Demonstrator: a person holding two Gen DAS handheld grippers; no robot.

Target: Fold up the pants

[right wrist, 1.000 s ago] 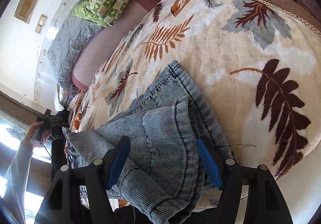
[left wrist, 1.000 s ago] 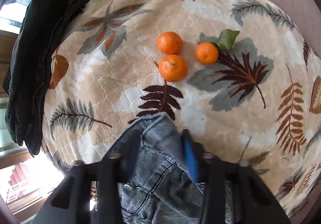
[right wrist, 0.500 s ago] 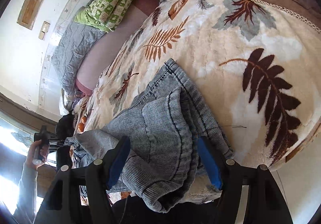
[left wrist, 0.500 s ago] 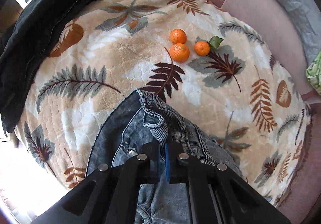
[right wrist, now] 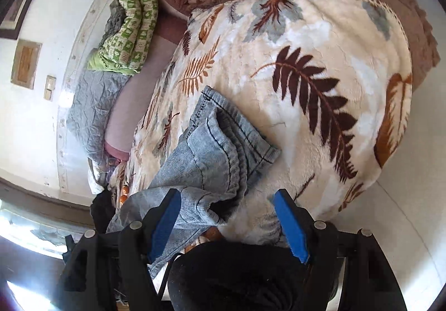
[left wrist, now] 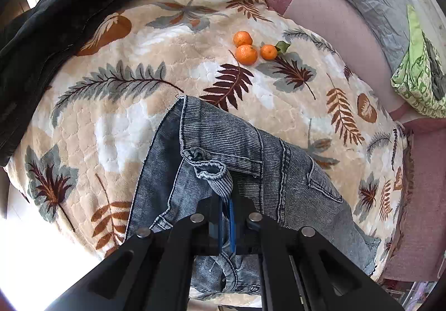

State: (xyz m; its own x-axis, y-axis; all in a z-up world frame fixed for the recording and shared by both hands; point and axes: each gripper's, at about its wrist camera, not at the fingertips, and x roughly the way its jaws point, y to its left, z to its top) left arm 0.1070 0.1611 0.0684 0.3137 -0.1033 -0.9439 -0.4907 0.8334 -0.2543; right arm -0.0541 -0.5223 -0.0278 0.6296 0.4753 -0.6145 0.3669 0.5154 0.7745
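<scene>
**Pinching waistband, hems loose**

Blanket (left wrist: 117, 127) carries one pair of jeans (left wrist: 251, 160), long axis running from the left gripper (left wrist: 227, 223) across toward the right gripper (right wrist: 225, 221). Left is clenched on a denim fold at the waist end. Right gapes, nothing gripped, hem end (right wrist: 223, 143) just ahead of it, so nearer that end. Oranges (left wrist: 245, 54): three, well apart from the denim.

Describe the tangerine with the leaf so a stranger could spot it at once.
Start at the leaf-print blanket on the bed, and look beyond the grey jeans. Three tangerines sit there; the leafed tangerine lies right of the other two tangerines, apart, the only one with a green leaf.
</scene>
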